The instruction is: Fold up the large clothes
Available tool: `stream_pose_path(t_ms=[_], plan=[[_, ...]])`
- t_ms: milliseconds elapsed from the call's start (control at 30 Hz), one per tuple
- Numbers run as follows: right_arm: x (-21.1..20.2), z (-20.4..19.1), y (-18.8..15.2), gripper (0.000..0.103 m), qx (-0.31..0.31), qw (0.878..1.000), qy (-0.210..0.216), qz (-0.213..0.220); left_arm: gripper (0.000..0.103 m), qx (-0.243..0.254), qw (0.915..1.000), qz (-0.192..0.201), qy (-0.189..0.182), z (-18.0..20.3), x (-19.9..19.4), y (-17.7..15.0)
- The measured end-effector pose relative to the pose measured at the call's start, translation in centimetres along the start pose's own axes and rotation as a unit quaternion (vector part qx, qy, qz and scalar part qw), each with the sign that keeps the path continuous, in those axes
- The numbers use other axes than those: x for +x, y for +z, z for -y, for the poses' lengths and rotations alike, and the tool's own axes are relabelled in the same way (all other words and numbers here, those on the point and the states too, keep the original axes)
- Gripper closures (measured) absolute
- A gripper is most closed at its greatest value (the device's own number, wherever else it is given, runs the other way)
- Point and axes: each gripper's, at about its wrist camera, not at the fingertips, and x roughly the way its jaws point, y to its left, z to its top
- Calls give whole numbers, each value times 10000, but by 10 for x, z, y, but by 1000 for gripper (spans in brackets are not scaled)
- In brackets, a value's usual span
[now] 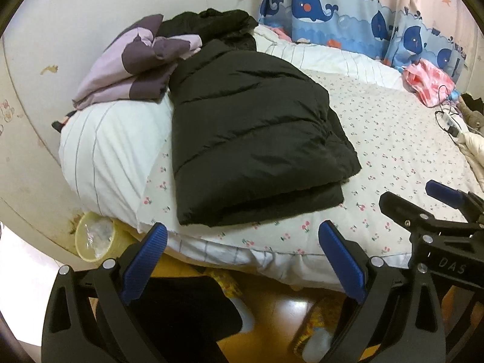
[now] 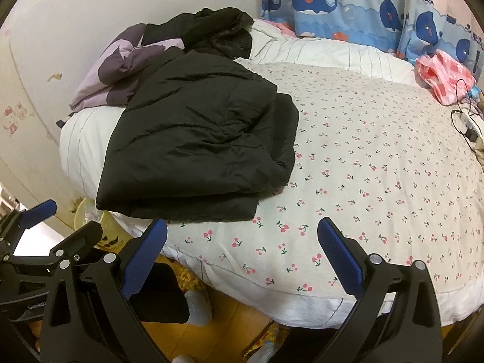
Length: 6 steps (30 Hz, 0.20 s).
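The black padded jacket [image 1: 254,139] is seen lying folded into a thick rectangle on the cherry-print bedspread [image 2: 378,163], near the bed's edge, partly over a white striped quilt [image 1: 109,151]. Both the left gripper [image 1: 242,260] and the right gripper [image 2: 242,257] are held wide apart and empty, short of it. Loose right-hand layers should probably be squared before anything is pressed flat.

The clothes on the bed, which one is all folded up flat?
The big black puffy jacket nearest the grippers lies folded. The purple garment and the other black garment behind it are just crumpled heaps.
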Motion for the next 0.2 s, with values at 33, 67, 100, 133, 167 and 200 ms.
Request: stream_pose_path(t_ms=[33, 67, 100, 133, 167, 200], plan=[[-3, 2, -1, 7, 16, 10000, 3, 17, 7, 1, 10000, -10, 25, 2, -1, 0], [-5, 3, -3, 7, 29, 10000, 5, 36, 7, 30, 10000, 3, 60, 4, -3, 0], [-6, 5, -3, 7, 41, 10000, 10, 43, 7, 55, 10000, 14, 81, 6, -4, -1], [-9, 7, -4, 7, 71, 10000, 24, 60, 7, 76, 9999, 21, 93, 8, -6, -1], [-12, 9, -5, 7, 98, 9999, 38, 78, 7, 92, 9999, 25, 97, 10, -7, -1], [-14, 11, -6, 7, 122, 9999, 48, 99, 7, 114, 9999, 35, 105, 13, -10, -2]])
